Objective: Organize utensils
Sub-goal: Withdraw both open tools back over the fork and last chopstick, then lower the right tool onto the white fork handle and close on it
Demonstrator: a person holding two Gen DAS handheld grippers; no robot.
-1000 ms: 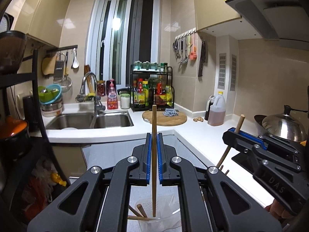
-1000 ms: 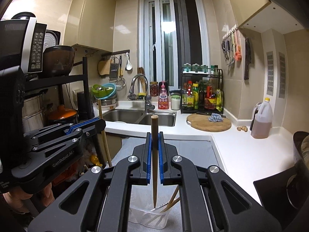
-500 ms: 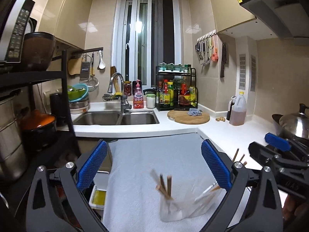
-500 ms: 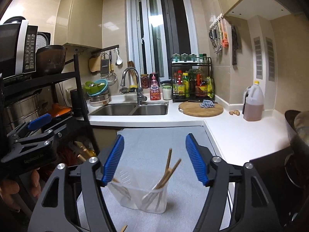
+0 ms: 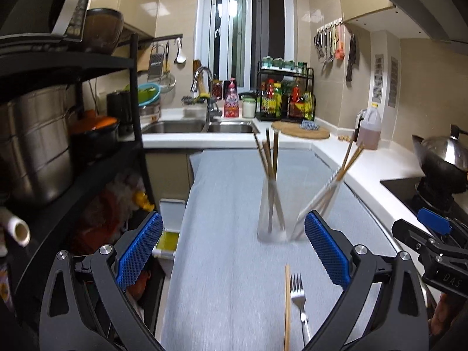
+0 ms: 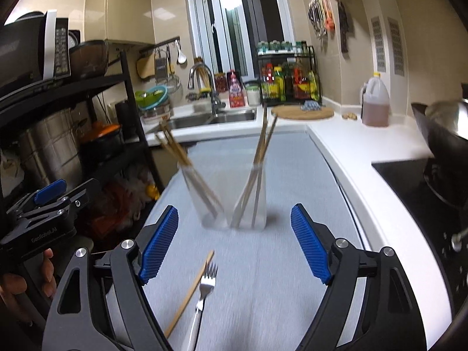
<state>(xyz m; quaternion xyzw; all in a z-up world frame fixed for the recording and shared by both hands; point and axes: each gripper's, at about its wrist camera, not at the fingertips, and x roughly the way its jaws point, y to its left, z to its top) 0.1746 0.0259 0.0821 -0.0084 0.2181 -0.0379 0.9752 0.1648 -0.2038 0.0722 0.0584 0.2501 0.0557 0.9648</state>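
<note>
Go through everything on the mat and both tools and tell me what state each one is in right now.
Left tool: open, empty.
Right tool: open, empty.
Clear holder: upright on the mat, holding chopsticks.
Chopsticks in the holder: leaning, tips up, in two bunches.
Loose chopstick: lying flat on the mat.
Fork: lying flat beside the loose chopstick.

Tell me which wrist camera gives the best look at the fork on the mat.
The right wrist view. The fork appears there from tines well down its handle, beside a loose chopstick, between the open right gripper jaws. The left wrist view shows the tines and only a short stretch of handle near the bottom edge.
</note>
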